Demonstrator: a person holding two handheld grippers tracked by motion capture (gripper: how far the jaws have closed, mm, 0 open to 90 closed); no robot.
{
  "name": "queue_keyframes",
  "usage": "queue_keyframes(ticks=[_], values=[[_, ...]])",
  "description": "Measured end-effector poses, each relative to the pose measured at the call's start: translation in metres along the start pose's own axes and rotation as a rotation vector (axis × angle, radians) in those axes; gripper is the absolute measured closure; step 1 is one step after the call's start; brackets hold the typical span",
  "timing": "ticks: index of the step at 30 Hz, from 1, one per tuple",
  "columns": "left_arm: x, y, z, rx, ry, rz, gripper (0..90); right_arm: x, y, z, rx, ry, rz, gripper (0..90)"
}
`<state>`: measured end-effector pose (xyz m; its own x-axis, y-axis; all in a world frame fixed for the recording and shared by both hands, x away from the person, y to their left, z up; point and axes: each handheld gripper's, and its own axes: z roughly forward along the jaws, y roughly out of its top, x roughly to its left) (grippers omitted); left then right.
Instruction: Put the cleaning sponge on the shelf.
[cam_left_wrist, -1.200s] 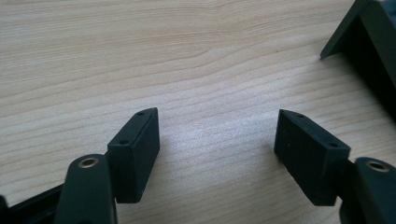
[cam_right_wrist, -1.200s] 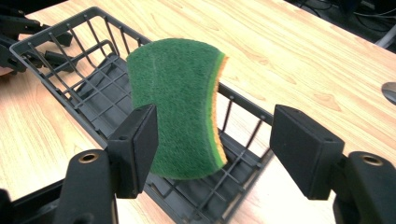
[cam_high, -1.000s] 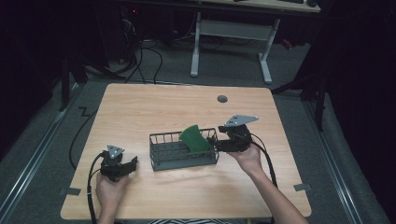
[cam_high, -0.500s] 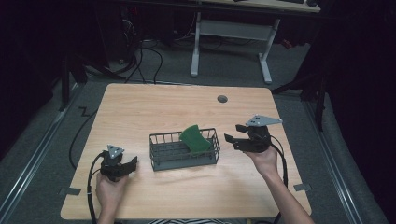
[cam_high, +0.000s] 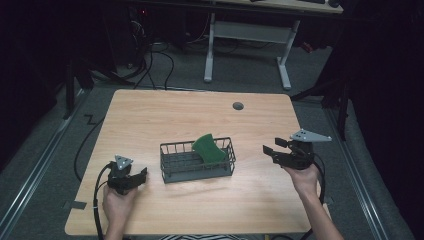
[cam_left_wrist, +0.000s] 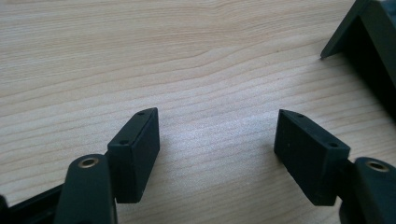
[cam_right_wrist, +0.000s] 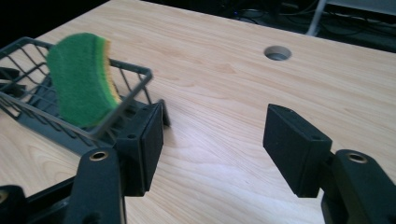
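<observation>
A dark wire basket (cam_high: 172, 167) stands at the middle of the wooden table. A green and yellow sponge (cam_high: 209, 148) leans on edge against its right end, and shows in the right gripper view as the sponge (cam_right_wrist: 83, 77) inside the basket (cam_right_wrist: 135, 72). My right gripper (cam_high: 268, 151) is held to the right of the basket, open and empty, jaws pointing left toward it; in its own view the right gripper (cam_right_wrist: 214, 133) has bare table between its jaws. My left gripper (cam_high: 140, 176) rests near the front left, open, and the left gripper (cam_left_wrist: 217, 140) holds nothing.
A round cable hole (cam_high: 238, 105) sits in the table (cam_high: 150, 120) at the back right. A dark corner of the basket (cam_left_wrist: 369, 37) shows at the upper right of the left gripper view. A white-legged desk (cam_high: 250, 45) and cables lie on the floor beyond.
My right gripper has pulled away to the right from the basket's right end, leaving the sponge leaning in the basket. The left gripper has stayed put.
</observation>
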<state>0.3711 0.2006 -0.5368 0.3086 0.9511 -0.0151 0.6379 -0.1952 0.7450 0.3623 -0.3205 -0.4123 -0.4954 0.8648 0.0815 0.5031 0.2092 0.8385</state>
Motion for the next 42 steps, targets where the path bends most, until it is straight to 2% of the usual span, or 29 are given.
queue_keyframes(ticks=[9, 21, 31, 42], values=[[0.000, 0.000, 0.000, 0.000, 0.000, 0.000, 31.8, -0.024, -0.027, -0.012, 0.002, -0.038, 0.080, 38.5], [0.000, 0.000, 0.000, 0.000, 0.000, 0.000, 31.8, -0.038, -0.065, -0.013, 0.021, -0.075, 0.156, 38.7], [0.000, 0.000, 0.000, 0.000, 0.000, 0.000, 31.9, -0.045, -0.090, -0.008, 0.052, -0.122, 0.184, 38.8], [0.000, 0.000, 0.000, 0.000, 0.000, -0.001, 31.9, -0.051, -0.110, 0.000, 0.079, -0.161, 0.206, 38.7]])
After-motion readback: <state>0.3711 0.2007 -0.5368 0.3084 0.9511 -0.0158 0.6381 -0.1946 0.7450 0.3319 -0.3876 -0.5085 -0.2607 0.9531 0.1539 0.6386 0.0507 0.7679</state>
